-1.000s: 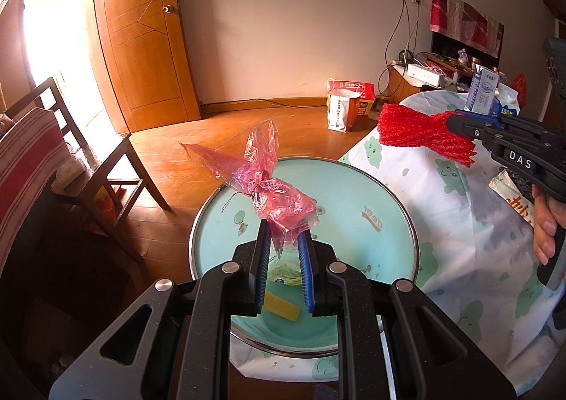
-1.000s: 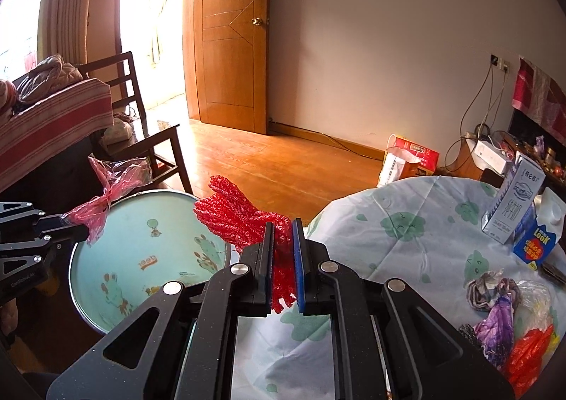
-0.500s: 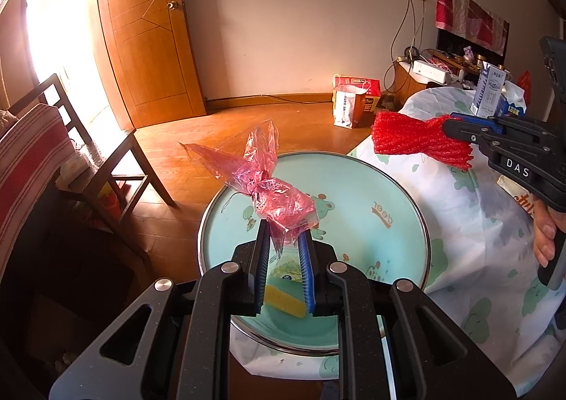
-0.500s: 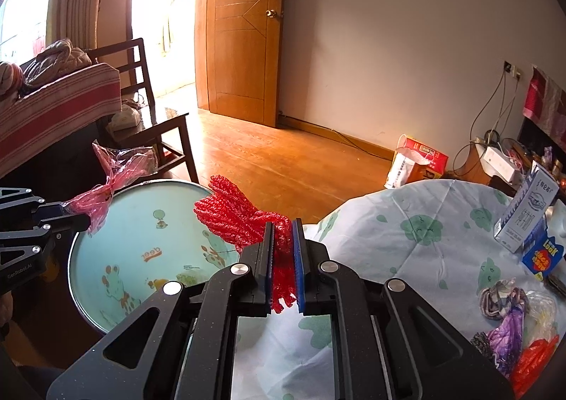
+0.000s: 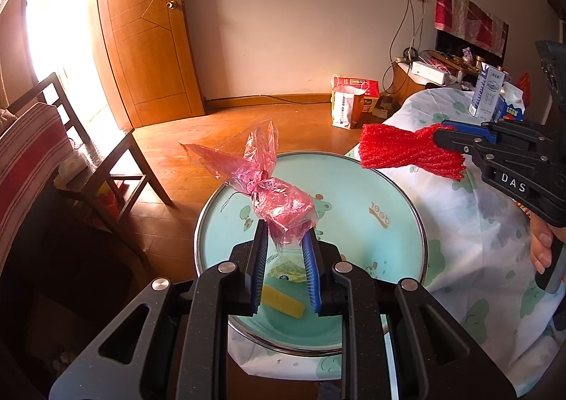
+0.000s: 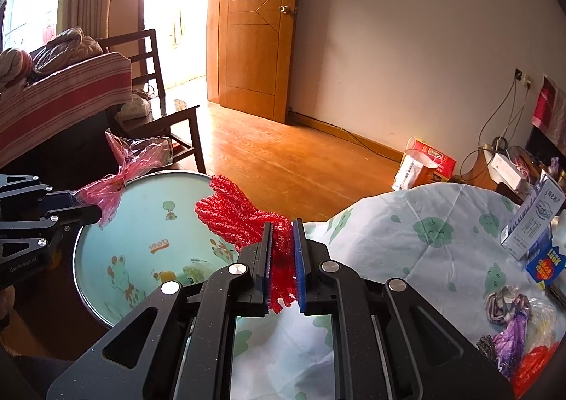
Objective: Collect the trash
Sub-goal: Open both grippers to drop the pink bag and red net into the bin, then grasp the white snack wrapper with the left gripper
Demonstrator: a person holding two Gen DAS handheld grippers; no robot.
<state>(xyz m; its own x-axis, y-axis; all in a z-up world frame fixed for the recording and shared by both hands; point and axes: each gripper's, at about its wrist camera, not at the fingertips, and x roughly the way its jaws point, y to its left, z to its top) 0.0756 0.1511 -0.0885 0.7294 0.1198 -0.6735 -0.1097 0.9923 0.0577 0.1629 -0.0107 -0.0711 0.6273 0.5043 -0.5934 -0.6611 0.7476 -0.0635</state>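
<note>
My left gripper [image 5: 283, 241] is shut on a crumpled pink plastic bag [image 5: 279, 203] and holds it above a round teal basin [image 5: 385, 195]. A yellow sponge-like piece [image 5: 283, 301] and a wrapper [image 5: 286, 272] lie in the basin. My right gripper [image 6: 282, 244] is shut on a red foam net [image 6: 233, 216] and holds it over the basin's rim beside the table. The right gripper [image 5: 456, 138] with the red net [image 5: 399, 152] also shows in the left wrist view. The left gripper [image 6: 76, 203] with the pink bag [image 6: 120, 173] shows in the right wrist view, over the basin [image 6: 141, 223].
The table with a printed cloth [image 6: 424, 241] carries milk cartons [image 6: 534, 219] and a heap of plastic bags [image 6: 513, 329]. A wooden chair [image 5: 116, 159] stands left of the basin. A paper bag and red box [image 5: 350, 103] sit on the wooden floor.
Both grippers have moved a little further over the basin, each still holding its item. The yellow piece in the basin has come more into view.
</note>
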